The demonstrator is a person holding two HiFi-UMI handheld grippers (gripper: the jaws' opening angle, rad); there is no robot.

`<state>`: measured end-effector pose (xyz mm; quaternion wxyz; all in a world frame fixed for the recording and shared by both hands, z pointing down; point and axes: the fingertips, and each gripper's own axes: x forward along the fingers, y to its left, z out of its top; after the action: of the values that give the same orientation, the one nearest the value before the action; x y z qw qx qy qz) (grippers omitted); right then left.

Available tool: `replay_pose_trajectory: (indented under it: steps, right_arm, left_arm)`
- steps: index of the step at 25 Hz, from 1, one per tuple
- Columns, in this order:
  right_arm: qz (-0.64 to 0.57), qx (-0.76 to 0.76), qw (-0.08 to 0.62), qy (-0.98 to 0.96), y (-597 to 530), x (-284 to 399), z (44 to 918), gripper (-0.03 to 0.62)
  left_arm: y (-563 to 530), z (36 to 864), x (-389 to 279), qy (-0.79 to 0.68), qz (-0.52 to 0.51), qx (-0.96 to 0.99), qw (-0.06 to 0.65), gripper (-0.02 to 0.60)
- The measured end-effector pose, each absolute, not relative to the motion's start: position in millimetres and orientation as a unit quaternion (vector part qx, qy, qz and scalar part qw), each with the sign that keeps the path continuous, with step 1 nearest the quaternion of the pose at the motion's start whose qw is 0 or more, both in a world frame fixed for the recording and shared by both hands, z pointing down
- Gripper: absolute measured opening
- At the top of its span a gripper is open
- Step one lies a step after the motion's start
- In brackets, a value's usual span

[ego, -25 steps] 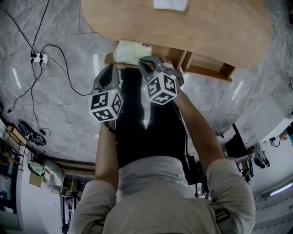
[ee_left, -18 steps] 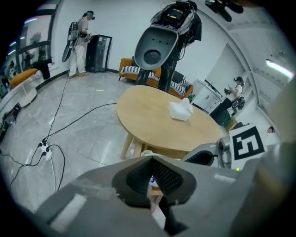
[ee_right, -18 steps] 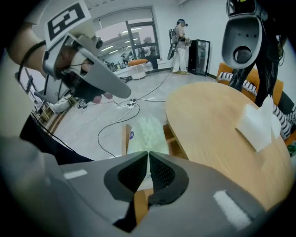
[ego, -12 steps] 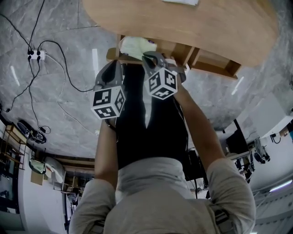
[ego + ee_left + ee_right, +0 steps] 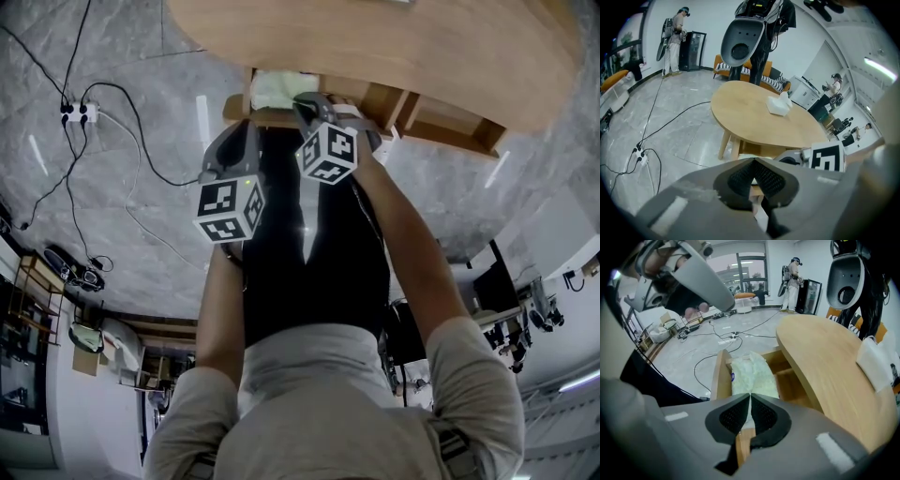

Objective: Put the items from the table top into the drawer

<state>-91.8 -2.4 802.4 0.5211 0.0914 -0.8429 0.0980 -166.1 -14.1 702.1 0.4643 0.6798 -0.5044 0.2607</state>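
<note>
The oval wooden table (image 5: 403, 47) fills the top of the head view, and its drawer (image 5: 242, 112) stands pulled out below the edge. A pale crinkled packet (image 5: 751, 373) lies inside the drawer. My right gripper (image 5: 303, 101) is shut with nothing in it, its tips just over the drawer's near wall (image 5: 718, 376) and the packet. My left gripper (image 5: 247, 129) is shut and empty too, hanging left of the drawer. A white tissue pack (image 5: 779, 105) rests on the table top (image 5: 754, 117); it also shows at the right edge of the right gripper view (image 5: 874, 363).
A power strip with cables (image 5: 75, 114) lies on the marble floor at the left. A tall grey machine (image 5: 743, 37) stands beyond the table, and people (image 5: 675, 33) stand near the far wall. The drawer's inner divider (image 5: 785, 371) lies right of the packet.
Both grippers have sunk toward the drawer, the right one more. The table has slid up in the head view and the white pack has left that view.
</note>
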Motion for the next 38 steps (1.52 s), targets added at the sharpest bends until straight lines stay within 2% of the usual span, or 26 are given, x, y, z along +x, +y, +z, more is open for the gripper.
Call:
replay_pose_trajectory:
  steps: [4, 9, 15, 17, 18, 19, 24, 27, 30, 38]
  right_arm:
    - [0.115, 0.099, 0.528, -0.836, 1, -89, 810, 0.017]
    - [0.121, 0.109, 0.520, -0.838, -3, -94, 804, 0.110]
    - [0.115, 0.127, 0.504, -0.846, -13, -94, 748, 0.118]
    - [0.116, 0.153, 0.476, -0.859, -21, -99, 711, 0.085]
    - [0.118, 0.171, 0.456, -0.866, -26, -101, 689, 0.029]
    - [0.122, 0.189, 0.436, -0.871, -30, -103, 666, 0.008]
    - [0.149, 0.298, 0.346, -0.877, -65, -97, 544, 0.008]
    - [0.127, 0.362, 0.269, -0.883, -102, -86, 451, 0.008]
    - [0.105, 0.395, 0.223, -0.885, -113, -72, 380, 0.008]
    - [0.041, 0.435, 0.127, -0.890, -102, -35, 254, 0.006]
  left_arm:
    - [-15, 701, -162, -0.502, 0.262, 0.680, 0.466, 0.020]
    - [-20, 698, -160, -0.502, 0.259, 0.684, 0.462, 0.020]
    - [-18, 657, -161, -0.520, 0.242, 0.676, 0.463, 0.020]
    - [-23, 636, -159, -0.523, 0.234, 0.680, 0.459, 0.020]
    - [-27, 622, -158, -0.524, 0.228, 0.683, 0.455, 0.020]
    - [-33, 606, -157, -0.525, 0.220, 0.688, 0.450, 0.020]
    - [-66, 517, -147, -0.518, 0.190, 0.730, 0.403, 0.020]
    - [-85, 462, -138, -0.528, 0.162, 0.745, 0.374, 0.020]
    - [-90, 414, -133, -0.551, 0.123, 0.747, 0.350, 0.020]
    - [-88, 315, -95, -0.560, 0.065, 0.778, 0.277, 0.020]
